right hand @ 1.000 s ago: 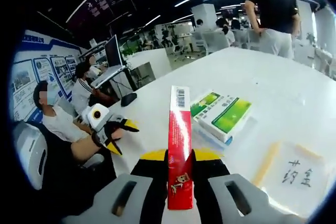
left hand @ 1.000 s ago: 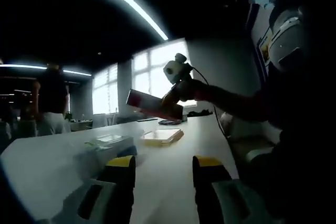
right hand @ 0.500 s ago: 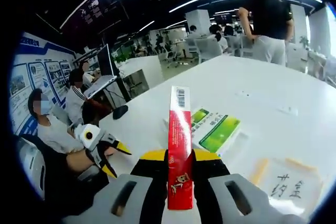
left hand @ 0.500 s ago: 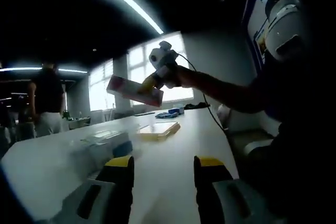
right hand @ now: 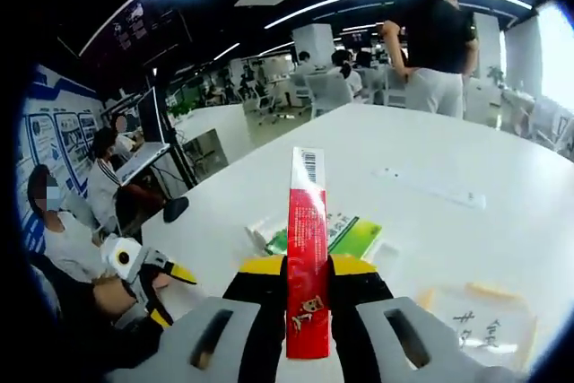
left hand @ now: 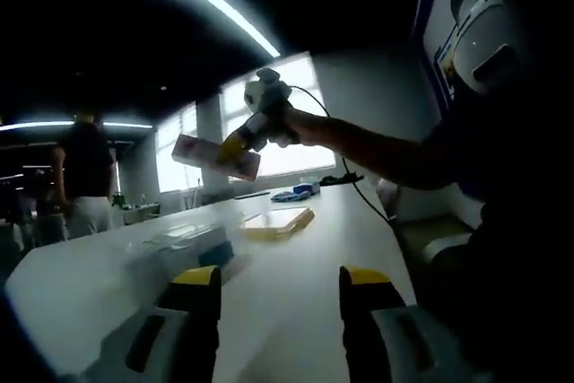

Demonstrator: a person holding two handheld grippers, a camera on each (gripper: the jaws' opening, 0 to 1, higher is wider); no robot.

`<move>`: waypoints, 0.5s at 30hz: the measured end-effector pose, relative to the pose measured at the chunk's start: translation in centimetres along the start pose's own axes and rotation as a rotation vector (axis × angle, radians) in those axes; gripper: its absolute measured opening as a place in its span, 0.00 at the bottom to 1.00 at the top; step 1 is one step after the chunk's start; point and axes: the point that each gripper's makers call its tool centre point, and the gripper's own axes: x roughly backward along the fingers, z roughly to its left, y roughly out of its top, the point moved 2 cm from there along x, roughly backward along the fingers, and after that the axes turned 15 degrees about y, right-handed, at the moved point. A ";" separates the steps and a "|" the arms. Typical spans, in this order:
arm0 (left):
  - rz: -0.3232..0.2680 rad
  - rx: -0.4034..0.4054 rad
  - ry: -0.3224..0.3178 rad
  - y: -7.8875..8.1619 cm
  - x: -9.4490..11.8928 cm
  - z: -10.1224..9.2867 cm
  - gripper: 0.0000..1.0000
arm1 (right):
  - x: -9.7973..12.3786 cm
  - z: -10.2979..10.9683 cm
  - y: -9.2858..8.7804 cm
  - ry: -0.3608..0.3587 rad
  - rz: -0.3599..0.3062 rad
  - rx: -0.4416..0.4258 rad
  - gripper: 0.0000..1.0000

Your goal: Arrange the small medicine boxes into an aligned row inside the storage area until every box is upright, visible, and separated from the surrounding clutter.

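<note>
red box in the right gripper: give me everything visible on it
The red box is a slim, long carton, apparently cardboard. In the right gripper view it shows a white end panel with a barcode at the far tip and small printed graphics near the jaws. The right gripper clamps its near end, yellow-tipped jaws on either side. It is held in the air above the white table.

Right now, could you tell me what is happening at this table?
A person is working with a two-jaw gripper in each hand. The right gripper is shut on a narrow red box, held up in the air above the white table. A stack of green medicine boxes lies flat on the table beyond it, beside a sheet with handwriting. The left gripper is open and empty, low over the table.
</note>
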 end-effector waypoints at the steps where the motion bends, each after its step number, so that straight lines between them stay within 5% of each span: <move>1: 0.001 -0.005 0.008 0.0 0.0 0.1 0.55 | -0.2 -0.7 -0.4 -0.026 0.001 -0.025 0.14; 6: 0.006 -0.016 0.026 -0.2 -0.1 0.4 0.64 | -0.8 -2.3 -0.7 -0.050 -0.009 -0.084 0.14; 9: 0.030 -0.063 0.077 -0.8 -0.6 1.1 0.82 | -1.1 -3.4 -0.8 -0.095 -0.015 -0.105 0.15; 15: 0.029 -0.116 0.114 -1.1 -0.5 1.9 0.95 | -1.9 -3.7 -0.5 -0.054 -0.076 -0.225 0.15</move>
